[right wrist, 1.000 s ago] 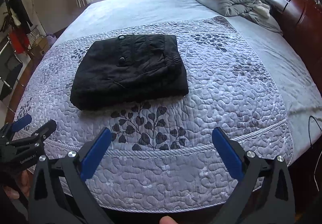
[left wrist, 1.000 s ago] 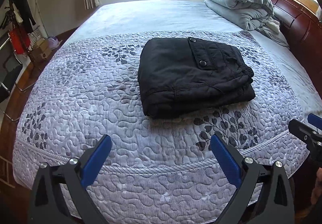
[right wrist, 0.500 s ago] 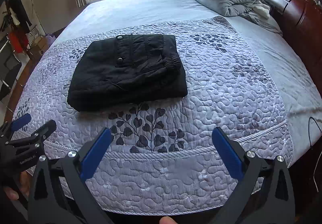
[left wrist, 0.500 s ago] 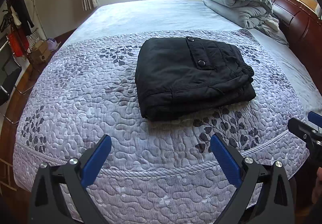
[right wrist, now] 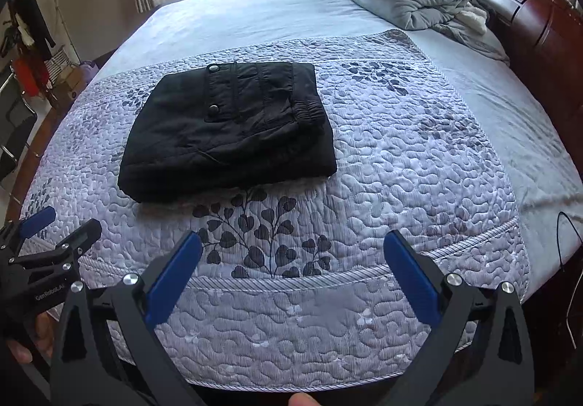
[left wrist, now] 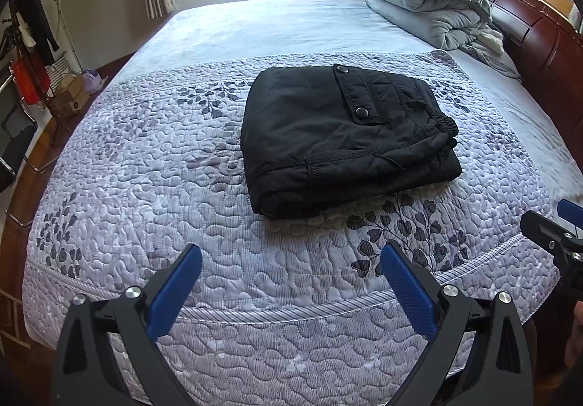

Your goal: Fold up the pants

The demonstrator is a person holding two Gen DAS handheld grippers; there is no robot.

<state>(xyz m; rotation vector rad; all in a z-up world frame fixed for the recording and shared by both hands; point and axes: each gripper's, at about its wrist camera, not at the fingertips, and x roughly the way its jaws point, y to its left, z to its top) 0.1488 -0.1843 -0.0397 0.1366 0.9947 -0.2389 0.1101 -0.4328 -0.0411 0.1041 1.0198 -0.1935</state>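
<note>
- The black pants (left wrist: pixel 342 140) lie as a compact, layered rectangle on the quilted bedspread (left wrist: pixel 182 169), just above the middle of the left wrist view and at centre left of the right wrist view.
- A snap-buttoned pocket flap (left wrist: pixel 355 96) faces up on the top layer, and the elastic waistband (left wrist: pixel 442 127) bunches at the bundle's right edge.
- The left claw (left wrist: pixel 289 278) sits at the bottom of its own view, jaws spread wide with nothing between the blue pads (left wrist: pixel 175 293). It is well apart from the pants, above the near border of the bedspread.
- The right claw (right wrist: pixel 291 273) is likewise wide open and empty, low in its frame and clear of the garment.
- Each claw shows at the edge of the other's view, so the two are held side by side at the foot-side edge of the bed.
- Judging from the neat stacked layers and both claws standing off, the folding looks finished or all but finished. At most a small squaring of the lower layer, which juts out slightly at the right, may remain.
- A folded grey duvet (left wrist: pixel 426 8) lies at upper right near the wooden headboard (left wrist: pixel 539 41), apart from the pants.
</note>
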